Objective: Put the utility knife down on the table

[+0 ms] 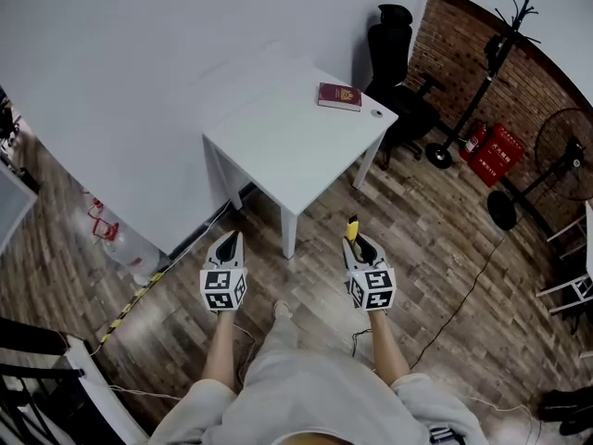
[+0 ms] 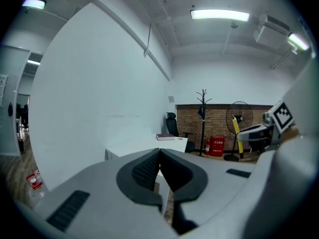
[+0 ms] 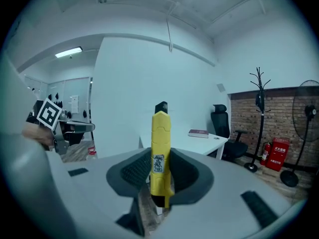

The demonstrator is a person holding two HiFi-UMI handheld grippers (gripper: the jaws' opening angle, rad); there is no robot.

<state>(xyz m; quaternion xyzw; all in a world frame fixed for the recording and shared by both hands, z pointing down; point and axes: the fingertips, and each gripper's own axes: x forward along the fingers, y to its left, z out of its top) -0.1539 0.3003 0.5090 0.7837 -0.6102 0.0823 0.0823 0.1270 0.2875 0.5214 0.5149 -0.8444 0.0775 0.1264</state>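
A yellow utility knife (image 3: pixel 160 153) with a black tip stands upright between the jaws of my right gripper (image 3: pixel 160 176), which is shut on it. In the head view the knife (image 1: pixel 352 227) sticks out ahead of the right gripper (image 1: pixel 358 246), a short way in front of the white table (image 1: pixel 287 142). My left gripper (image 1: pixel 228 246) is level with it on the left, near the table's front corner. The left gripper (image 2: pixel 159 171) is shut with its pads together and nothing between them. The right gripper's marker cube and the knife (image 2: pixel 235 129) show at the right edge of the left gripper view.
A dark red book (image 1: pixel 340 96) and a small round object (image 1: pixel 376 113) lie at the table's far right. A black office chair (image 1: pixel 397 72), coat stand (image 1: pixel 482 82), red extinguisher box (image 1: pixel 497 154) and floor fan (image 1: pixel 565 146) stand to the right by the brick wall. Cables run across the wooden floor.
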